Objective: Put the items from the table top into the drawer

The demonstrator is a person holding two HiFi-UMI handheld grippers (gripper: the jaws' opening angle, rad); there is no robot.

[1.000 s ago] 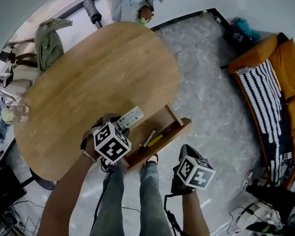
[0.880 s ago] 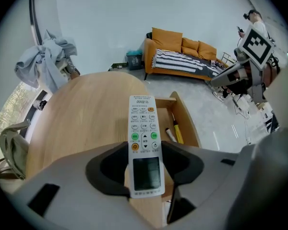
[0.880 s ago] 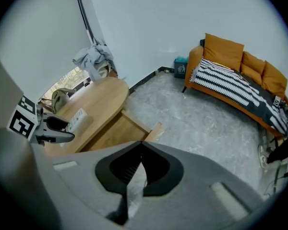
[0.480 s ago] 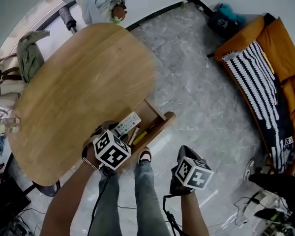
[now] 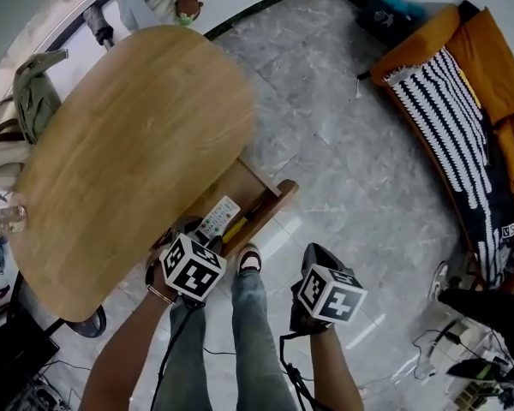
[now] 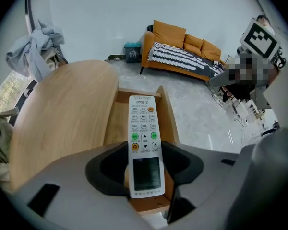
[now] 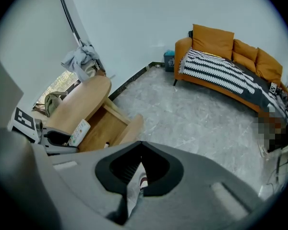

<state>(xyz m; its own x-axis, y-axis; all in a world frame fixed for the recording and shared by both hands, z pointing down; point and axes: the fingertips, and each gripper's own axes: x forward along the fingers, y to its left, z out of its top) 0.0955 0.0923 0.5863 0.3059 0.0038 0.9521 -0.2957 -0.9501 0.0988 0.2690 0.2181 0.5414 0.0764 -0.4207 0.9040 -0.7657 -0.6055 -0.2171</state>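
My left gripper (image 5: 207,232) is shut on a white remote control (image 5: 219,218), gripping its screen end (image 6: 144,171). The button end (image 6: 143,116) reaches out over the open wooden drawer (image 6: 167,115). That drawer (image 5: 272,202) sticks out from the near edge of the oval wooden table (image 5: 128,144). A yellow pen (image 5: 235,229) lies inside it beside the remote. My right gripper (image 5: 312,262) hangs over the grey floor to the right of the drawer, shut and with nothing in it (image 7: 140,169). From the right gripper view the remote (image 7: 79,131) shows above the drawer (image 7: 130,127).
A glass jar (image 5: 6,219) stands at the table's left edge. Bags (image 5: 30,92) hang on a chair to the left. An orange sofa (image 5: 488,67) with a striped blanket is at right. My legs and a shoe (image 5: 248,259) are below the drawer. Cables (image 5: 454,358) lie at lower right.
The left gripper has carried the remote from the table's edge to over the open drawer. The right gripper has stayed about where it was.
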